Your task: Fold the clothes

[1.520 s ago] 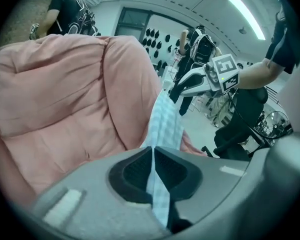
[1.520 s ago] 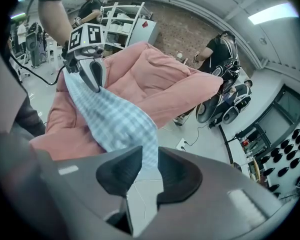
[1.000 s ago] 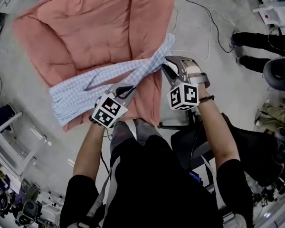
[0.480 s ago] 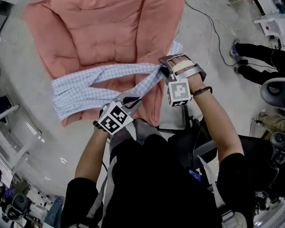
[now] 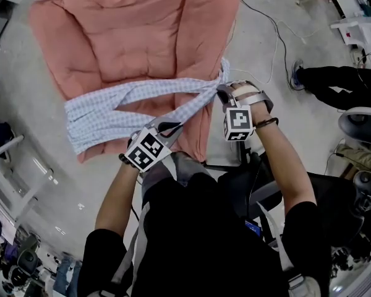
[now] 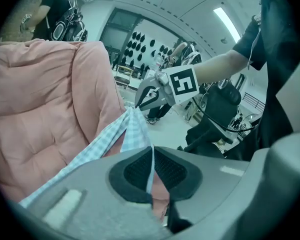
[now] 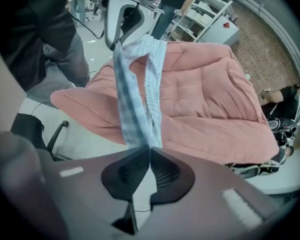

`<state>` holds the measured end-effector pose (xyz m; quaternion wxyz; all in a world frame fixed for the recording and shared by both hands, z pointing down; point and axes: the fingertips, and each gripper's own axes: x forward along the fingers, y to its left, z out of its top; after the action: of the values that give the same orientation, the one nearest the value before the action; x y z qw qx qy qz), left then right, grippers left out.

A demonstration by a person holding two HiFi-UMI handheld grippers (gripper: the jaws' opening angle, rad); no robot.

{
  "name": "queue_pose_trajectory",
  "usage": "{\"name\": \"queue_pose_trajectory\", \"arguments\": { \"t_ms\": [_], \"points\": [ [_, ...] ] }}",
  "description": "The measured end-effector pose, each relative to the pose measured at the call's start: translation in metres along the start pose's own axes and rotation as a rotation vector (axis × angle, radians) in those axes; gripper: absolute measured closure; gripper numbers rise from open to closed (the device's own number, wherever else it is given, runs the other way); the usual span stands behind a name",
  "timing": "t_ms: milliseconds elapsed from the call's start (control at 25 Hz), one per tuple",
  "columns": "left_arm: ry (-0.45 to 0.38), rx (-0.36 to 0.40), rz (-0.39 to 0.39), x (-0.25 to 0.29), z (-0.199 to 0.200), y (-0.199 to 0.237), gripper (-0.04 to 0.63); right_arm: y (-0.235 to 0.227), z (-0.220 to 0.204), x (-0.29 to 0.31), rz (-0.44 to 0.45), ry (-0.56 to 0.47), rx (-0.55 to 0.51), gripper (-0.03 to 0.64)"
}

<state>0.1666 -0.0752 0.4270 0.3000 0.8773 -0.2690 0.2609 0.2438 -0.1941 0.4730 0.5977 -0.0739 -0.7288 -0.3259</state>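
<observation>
Head view: right gripper (image 5: 222, 91) lower, newly clamped on checked cloth (image 5: 99, 108)

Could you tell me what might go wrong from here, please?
The right claw, whose jaws have just been closing, holds the checked garment only at its pad tips; the cloth could slip out when lifted. The garment runs bunched between it and the left claw, so a fold may set creases. It lies on the pink quilt, which may drag along.
</observation>
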Motion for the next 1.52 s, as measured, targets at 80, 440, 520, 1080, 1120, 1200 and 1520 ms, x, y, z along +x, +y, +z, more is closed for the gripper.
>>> {"name": "queue_pose_trajectory", "arguments": {
  "t_ms": [80, 440, 520, 1080, 1120, 1200, 1520],
  "points": [
    [0.000, 0.006, 0.002, -0.001, 0.001, 0.001, 0.577, 0.009, -0.008, -0.006, -0.028, 0.012, 0.064, 0.603],
    [0.120, 0.133, -0.042, 0.015, -0.014, -0.027, 0.577, 0.106, -0.026, -0.035, -0.058, 0.094, 0.445, 0.604],
    [0.151, 0.153, -0.048, 0.022, -0.029, -0.037, 0.577, 0.138, -0.022, -0.036, -0.041, 0.111, 0.516, 0.604],
    [0.188, 0.197, 0.015, 0.055, -0.089, -0.078, 0.566, 0.223, -0.023, -0.021, -0.116, 0.193, 0.652, 0.604],
    [0.173, 0.195, 0.010, 0.052, -0.086, -0.079, 0.575, 0.217, -0.024, -0.023, -0.130, 0.190, 0.665, 0.604],
    [0.141, 0.205, 0.005, 0.043, -0.077, -0.083, 0.578, 0.210, -0.023, -0.032, -0.159, 0.183, 0.678, 0.604],
    [0.105, 0.326, -0.026, -0.005, -0.052, -0.114, 0.579, 0.215, 0.004, -0.102, -0.238, 0.203, 0.681, 0.604]
  ]
}}
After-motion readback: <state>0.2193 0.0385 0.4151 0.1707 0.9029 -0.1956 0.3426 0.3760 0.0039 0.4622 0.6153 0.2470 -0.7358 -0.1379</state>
